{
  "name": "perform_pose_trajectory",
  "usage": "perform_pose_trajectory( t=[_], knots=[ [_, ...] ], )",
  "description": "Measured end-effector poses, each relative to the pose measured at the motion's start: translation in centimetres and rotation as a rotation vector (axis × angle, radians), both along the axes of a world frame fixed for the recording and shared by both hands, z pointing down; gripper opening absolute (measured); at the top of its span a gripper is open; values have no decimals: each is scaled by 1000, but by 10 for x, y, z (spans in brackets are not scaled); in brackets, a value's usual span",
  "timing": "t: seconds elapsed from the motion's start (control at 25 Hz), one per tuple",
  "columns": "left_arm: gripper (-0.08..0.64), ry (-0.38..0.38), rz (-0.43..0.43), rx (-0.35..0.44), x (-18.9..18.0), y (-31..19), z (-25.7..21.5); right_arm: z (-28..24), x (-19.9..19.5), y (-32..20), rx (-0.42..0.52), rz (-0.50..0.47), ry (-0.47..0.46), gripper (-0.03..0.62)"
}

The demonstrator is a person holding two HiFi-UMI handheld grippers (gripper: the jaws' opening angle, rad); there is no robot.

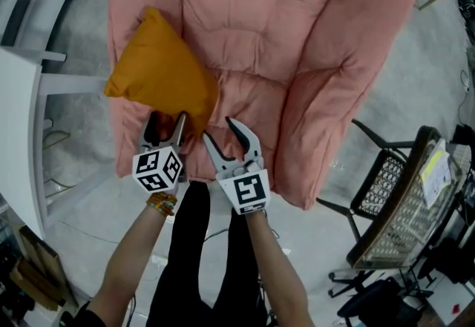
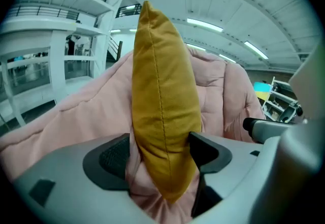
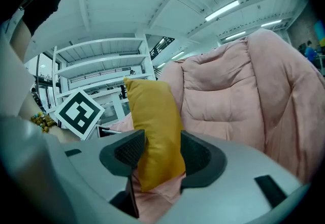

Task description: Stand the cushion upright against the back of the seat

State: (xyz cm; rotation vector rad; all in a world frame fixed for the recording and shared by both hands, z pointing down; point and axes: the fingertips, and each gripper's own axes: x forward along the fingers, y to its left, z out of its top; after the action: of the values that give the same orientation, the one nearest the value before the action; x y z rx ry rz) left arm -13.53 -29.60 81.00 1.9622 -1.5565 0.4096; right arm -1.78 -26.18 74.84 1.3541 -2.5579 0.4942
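Facing a pink padded armchair (image 1: 297,58) from its front edge, with a two-jaw gripper in each hand. Finding the orange cushion (image 1: 163,77) perched on edge at the chair's left side, draped partly over the left armrest near the front, with its long seam running up the near edge. Well short of the backrest there, and not yet upright against it.

Straddling the cushion's lower corner with the left gripper (image 2: 160,154), with jaws spread wide. Leaving the left pad clear of the orange fabric, with pink upholstery showing in the gap. Resting the right pad just at the cushion's side, with no squeeze visible, so no grip on it.

Holding the right gripper (image 1: 219,129) just beside the left one, above the front of the seat and just right of the cushion's lower corner. Jaws apart here as well. Looking along them, catching the cushion's corner in line with the gap, with neither pad pressing it. Cannot tell from that view alone whether the fabric brushes a pad.

Wearing a beaded bracelet (image 1: 162,204) on the left wrist, right behind that gripper's marker cube. Standing on a grey floor (image 1: 415,88), with a white table (image 1: 18,133) off to the left and a black mesh chair (image 1: 393,199) off to the right.
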Motion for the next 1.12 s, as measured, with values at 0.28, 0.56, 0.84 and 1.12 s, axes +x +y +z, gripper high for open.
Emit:
perform_pose_trajectory(
  t=[0.28,0.56,0.84,1.12],
  knots=[
    [350,35,104,39,20,-33,-3,-1,1,2,9,-18,2,210],
    [260,-10,101,50,27,-52,2,2,5,3,-9,-8,3,210],
    [187,-34,191,112,27,-39,-15,-4,18,2,5,8,11,210],
    [169,-63,379,253,39,-22,-60,-10,26,9,18,34,5,210]
  ],
)
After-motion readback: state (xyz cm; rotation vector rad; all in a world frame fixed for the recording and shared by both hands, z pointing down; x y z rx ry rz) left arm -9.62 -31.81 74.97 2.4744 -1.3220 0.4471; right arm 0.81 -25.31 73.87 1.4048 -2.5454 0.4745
